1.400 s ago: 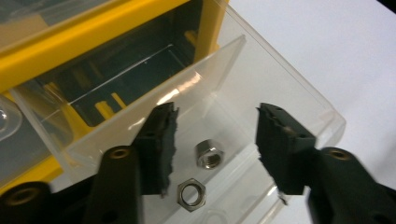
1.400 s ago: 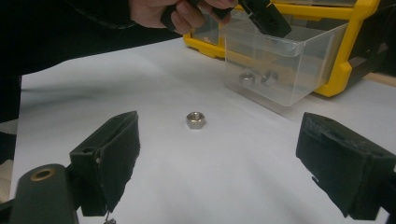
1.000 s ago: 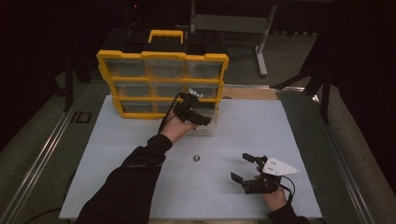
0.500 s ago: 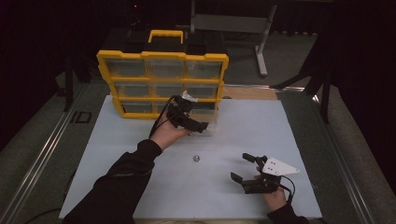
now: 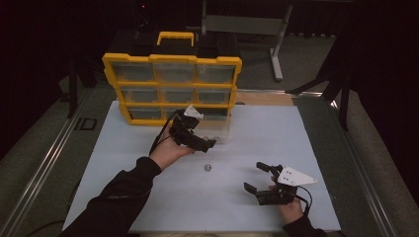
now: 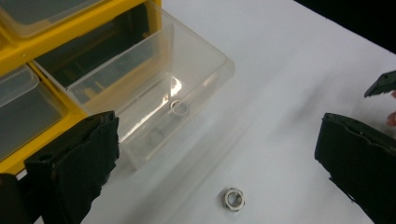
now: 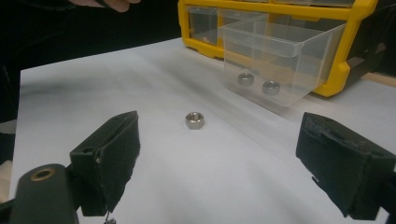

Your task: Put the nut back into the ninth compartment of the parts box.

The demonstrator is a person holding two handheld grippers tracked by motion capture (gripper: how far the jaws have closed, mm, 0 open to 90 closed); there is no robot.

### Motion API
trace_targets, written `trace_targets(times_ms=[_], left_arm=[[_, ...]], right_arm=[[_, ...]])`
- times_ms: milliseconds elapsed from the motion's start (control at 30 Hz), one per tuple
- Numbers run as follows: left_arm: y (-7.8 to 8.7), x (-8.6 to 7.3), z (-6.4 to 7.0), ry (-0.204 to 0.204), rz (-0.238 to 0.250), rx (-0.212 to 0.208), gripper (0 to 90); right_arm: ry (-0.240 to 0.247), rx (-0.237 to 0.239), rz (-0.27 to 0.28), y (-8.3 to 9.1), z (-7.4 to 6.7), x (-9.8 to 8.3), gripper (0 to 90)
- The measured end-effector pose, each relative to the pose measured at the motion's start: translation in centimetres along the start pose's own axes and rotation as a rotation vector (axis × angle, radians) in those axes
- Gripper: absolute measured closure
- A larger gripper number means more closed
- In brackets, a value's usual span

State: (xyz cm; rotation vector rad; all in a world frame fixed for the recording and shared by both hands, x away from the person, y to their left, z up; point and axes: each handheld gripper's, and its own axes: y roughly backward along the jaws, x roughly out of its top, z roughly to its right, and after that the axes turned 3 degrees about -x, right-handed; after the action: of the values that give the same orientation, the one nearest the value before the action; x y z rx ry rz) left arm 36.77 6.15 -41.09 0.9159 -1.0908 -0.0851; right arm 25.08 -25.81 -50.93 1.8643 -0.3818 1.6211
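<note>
The right tool (image 5: 263,180) sits nearest the person, on the white counter (image 5: 321,148), with its jaws released and empty. A loose nut (image 5: 208,168) lies on the counter, between both tools. Beyond the nut, the left tool (image 5: 205,143) hovers released, just before the pulled-out clear drawer (image 7: 275,56). Two nuts (image 7: 254,83) lie inside the drawer. Behind the nut stands the yellow organizer (image 5: 170,89).

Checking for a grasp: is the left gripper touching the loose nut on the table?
Apart. The left gripper view shows the nut lying on the table between the left gripper's open jaws.
</note>
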Motion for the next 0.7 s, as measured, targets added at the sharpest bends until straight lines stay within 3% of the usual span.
trace_targets(times_ms=[267, 700], left_arm=[[0.3, -1.6, 0.7, -0.044, 0.026, -0.031, 0.0], [-1.9, -4.3, 1.4, -0.066, -0.030, -0.052, 0.0]], right_arm=[[0.000, 0.000, 0.000, 0.0, 0.0, 0.0, 13.5], [0.007, 0.003, -0.006, 0.0, -0.1, 0.0, 13.5]])
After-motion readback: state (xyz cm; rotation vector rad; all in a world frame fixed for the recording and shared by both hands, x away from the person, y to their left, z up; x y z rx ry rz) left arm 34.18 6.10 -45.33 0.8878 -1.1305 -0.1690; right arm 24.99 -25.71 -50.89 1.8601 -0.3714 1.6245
